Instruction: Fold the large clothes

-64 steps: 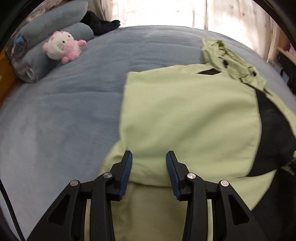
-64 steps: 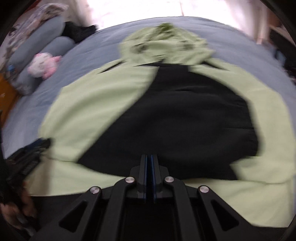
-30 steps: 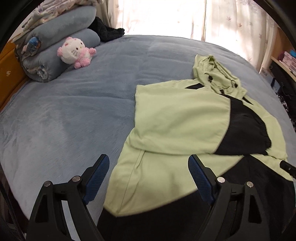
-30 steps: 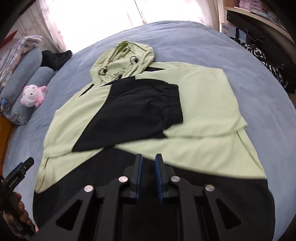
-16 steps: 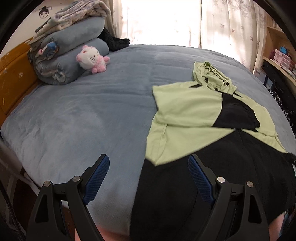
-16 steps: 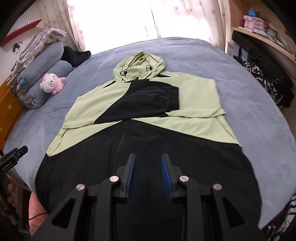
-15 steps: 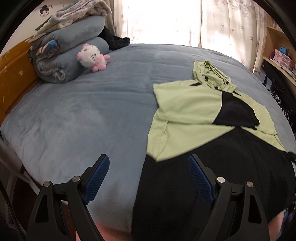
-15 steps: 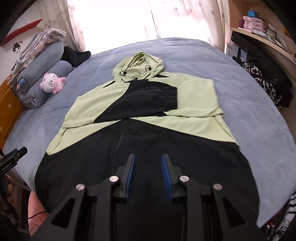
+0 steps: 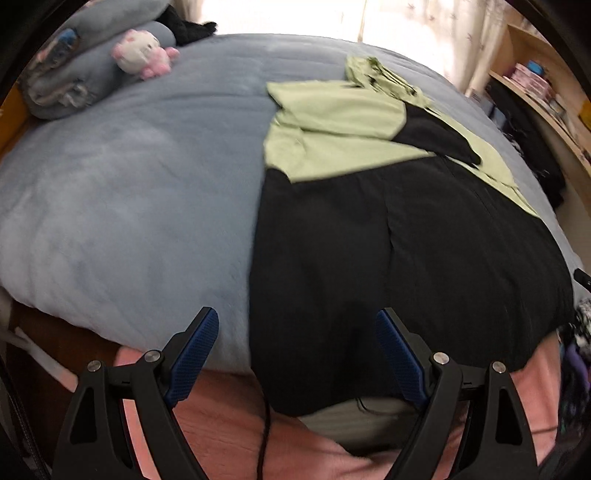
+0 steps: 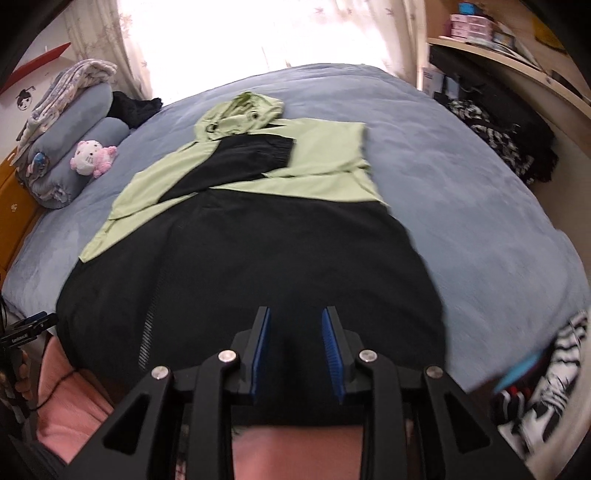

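A green and black hooded jacket (image 10: 258, 236) lies spread flat on the bed (image 10: 461, 192), its hood (image 10: 242, 110) pointing toward the bright curtained window (image 10: 258, 29) and its black lower half reaching the near edge of the mattress, where the hem hangs slightly over. Both sleeves are folded inward across the chest: the green one from the right side lies flat, and a black cuffed sleeve (image 10: 251, 158) lies across the green panel below the hood. A zip line runs down the black front.

The right tongs (image 10: 295, 332) hover above the black hem with their blue pads a narrow gap apart; nothing is between them and they touch no cloth. The left tongs (image 9: 295, 347) stand wide apart over the left corner of the hem, one pad above the blue bedcover and the other above the black fabric, holding nothing. In the right wrist view, the left tool shows at the far left edge, held by a hand (image 10: 22, 373).

Below both tongs, at the bed's edge, the person's pink clothing (image 9: 229, 424) fills the foreground. At the head of the bed, rolled grey-blue blankets (image 10: 70, 155) are stacked, with a pink and white plush toy (image 10: 92, 157) leaning against them and a dark garment (image 10: 133, 107) just beyond. Shelves (image 10: 517, 48) with boxes line the right wall, and patterned black and white clothing (image 10: 498, 136) lies heaped beside the bed there.
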A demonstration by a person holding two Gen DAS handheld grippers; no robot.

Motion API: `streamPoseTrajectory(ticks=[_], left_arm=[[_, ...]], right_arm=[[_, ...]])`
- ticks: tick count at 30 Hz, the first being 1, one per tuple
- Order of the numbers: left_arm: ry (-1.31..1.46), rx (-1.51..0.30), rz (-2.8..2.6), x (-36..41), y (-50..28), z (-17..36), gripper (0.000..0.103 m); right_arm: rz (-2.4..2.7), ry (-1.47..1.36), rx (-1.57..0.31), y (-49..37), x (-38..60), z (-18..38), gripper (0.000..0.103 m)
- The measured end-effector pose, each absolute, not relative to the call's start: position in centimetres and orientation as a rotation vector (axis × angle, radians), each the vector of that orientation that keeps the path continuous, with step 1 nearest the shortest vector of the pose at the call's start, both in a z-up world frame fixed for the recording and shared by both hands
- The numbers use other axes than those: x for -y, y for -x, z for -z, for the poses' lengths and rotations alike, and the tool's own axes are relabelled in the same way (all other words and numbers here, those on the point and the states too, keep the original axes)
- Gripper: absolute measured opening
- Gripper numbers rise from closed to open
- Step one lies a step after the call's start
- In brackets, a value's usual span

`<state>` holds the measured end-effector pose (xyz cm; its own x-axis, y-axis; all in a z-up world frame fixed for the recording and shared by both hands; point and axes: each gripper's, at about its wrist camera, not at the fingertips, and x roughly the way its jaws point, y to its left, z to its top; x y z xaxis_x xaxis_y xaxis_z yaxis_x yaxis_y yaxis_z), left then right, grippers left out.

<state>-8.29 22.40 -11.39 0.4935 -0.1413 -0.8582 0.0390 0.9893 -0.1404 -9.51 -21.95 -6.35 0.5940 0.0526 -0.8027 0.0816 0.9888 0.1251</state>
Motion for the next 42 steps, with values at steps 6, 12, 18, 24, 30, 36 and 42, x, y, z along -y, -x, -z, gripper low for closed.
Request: streamPoseTrajectory(ticks=[6, 12, 18, 24, 30, 36, 42], left_arm=[[0.193, -1.098, 0.146, -22.6, 8.7, 14.2, 0.083], [0.223, -1.123, 0.157, -22.8, 8.5, 15.8, 0.083], [0.238, -1.147, 0.162, -22.7, 7.9, 16.4, 0.085], [0.251, -1.176, 0.174, -22.4, 7.4, 17.4, 0.091], [0.297, -1.185, 0.178, -22.4, 7.1, 17.6, 0.076], [0.393, -1.235, 0.175, -23.5, 7.7, 17.2, 0.014], [0.487, -1.257, 0.169, -24.3, 8.0, 15.2, 0.005]], right_arm=[[0.139, -0.211, -0.954, 12.5, 26.9, 8.2, 0.028], [0.205, -0.262, -0.988, 12.4, 29.9, 9.8, 0.028], [0.212, -0.260, -1.020, 11.4, 30.4, 11.4, 0.029], [0.171, -0.358, -1.032, 11.5, 31.9, 13.0, 0.034], [0.134, -0.393, -1.048, 11.5, 31.9, 13.8, 0.037], [0.125, -0.324, -1.042, 11.5, 30.3, 12.2, 0.013], [0.024, -0.307, -0.976, 11.7, 28.1, 8.7, 0.009]])
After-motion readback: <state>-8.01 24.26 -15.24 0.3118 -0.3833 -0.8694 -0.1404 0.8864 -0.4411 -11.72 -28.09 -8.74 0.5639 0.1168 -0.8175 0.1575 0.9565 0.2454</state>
